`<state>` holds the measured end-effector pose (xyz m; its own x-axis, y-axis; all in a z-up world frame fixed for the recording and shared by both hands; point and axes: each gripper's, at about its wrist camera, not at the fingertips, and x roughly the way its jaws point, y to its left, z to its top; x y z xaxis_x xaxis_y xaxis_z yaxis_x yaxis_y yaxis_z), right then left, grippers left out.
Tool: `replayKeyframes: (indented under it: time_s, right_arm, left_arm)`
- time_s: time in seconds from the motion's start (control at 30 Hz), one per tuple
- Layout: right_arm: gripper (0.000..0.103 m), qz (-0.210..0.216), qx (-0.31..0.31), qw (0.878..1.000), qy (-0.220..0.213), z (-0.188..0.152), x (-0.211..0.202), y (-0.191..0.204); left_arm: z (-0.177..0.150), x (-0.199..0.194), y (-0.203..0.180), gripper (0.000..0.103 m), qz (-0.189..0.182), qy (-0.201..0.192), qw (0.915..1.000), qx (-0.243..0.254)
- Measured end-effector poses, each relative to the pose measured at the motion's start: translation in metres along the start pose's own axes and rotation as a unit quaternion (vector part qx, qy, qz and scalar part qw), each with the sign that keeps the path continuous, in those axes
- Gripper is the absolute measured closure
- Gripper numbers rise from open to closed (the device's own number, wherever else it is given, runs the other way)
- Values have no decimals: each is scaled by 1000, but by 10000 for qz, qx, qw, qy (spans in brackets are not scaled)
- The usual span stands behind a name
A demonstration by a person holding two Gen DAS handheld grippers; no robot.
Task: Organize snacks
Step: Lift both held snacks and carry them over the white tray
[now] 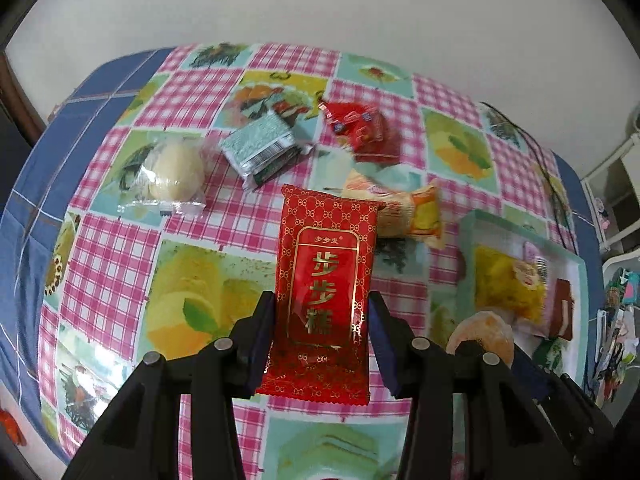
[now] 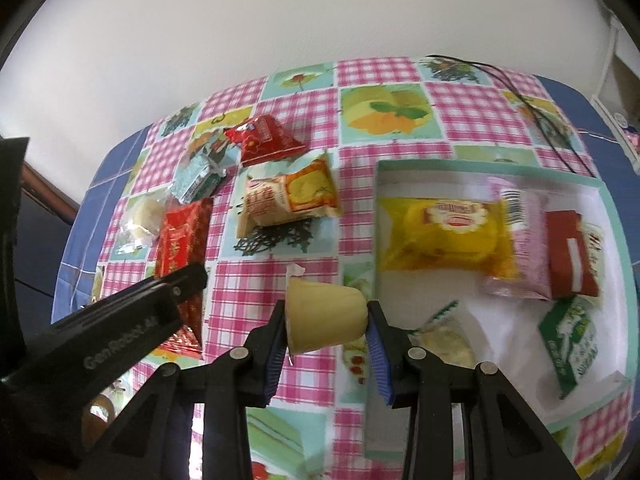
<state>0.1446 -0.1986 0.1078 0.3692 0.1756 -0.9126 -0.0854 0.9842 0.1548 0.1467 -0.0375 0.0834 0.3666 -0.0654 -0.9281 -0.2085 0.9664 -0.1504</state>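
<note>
My left gripper is shut on a red snack packet with gold characters, held above the table; it also shows in the right wrist view. My right gripper is shut on a pale yellow pudding cup lying sideways, just left of the mint-rimmed tray. The tray holds a yellow cake packet, a pink packet, a red-brown packet, a green packet and a clear-wrapped piece. The cup shows orange in the left wrist view.
On the checkered tablecloth lie a clear-wrapped white bun, a grey-green packet, a red bag and an orange-cream packet. A black cable crosses the far right. The left gripper's body shows at left.
</note>
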Motion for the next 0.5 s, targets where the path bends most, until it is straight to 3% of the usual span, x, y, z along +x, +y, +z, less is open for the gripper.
replayKeyframes:
  time_s: [0.23,0.5]
  right_arm:
    - [63,-172,226,9993,-252,5,-23,-40]
    - [63,-488,882,9944,-333,6,-36,-118]
  left_arm:
    - [-5,-9,-41,56,-197,-143,9994,250]
    - [-22,-12,-110,56,-377,-114,9955,860]
